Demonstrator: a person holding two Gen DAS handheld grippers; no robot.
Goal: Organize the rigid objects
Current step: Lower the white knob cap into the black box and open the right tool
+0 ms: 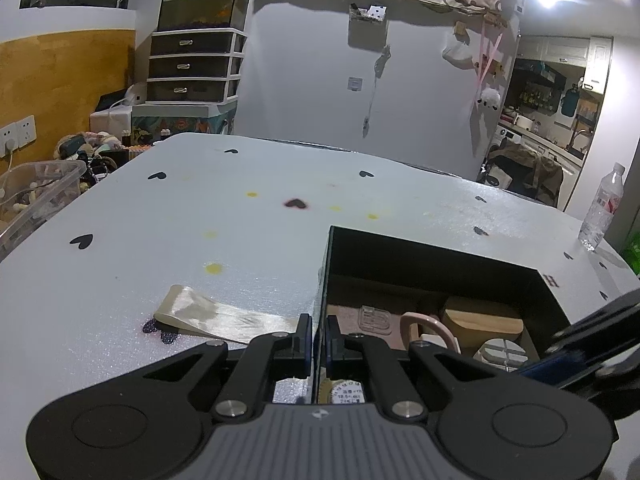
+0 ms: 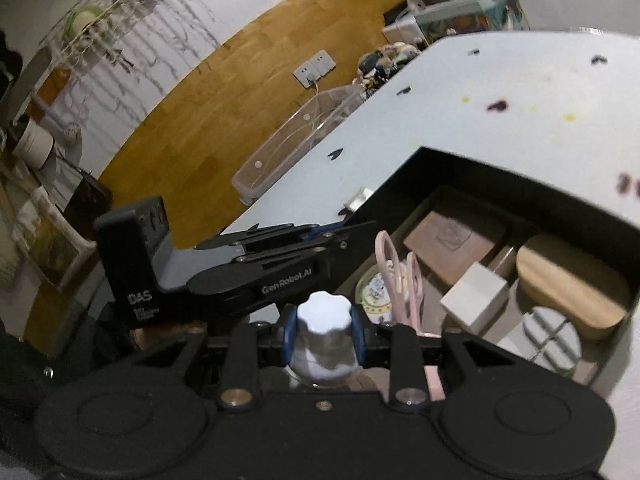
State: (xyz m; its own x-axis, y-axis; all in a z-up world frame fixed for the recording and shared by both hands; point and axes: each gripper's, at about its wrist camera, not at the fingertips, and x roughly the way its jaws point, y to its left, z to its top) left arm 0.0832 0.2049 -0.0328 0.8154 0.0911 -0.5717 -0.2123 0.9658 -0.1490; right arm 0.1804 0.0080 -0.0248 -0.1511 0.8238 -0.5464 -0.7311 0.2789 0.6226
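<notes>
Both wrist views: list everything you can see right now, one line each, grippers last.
box: one, black, open, on table
table: one, white with black hearts
scissors: one, pink, in box
wooden case: one, tan, in box
white block: one, in box
round grey piece: one, in box
ribbon: one, cream, left of box
water bottle: one, clear, far right
left gripper: shut on box wall
right gripper: shut on small bottle, white cap

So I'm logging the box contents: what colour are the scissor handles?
Pale pink. The scissor handles show best in the right wrist view, standing in the black box.
</notes>
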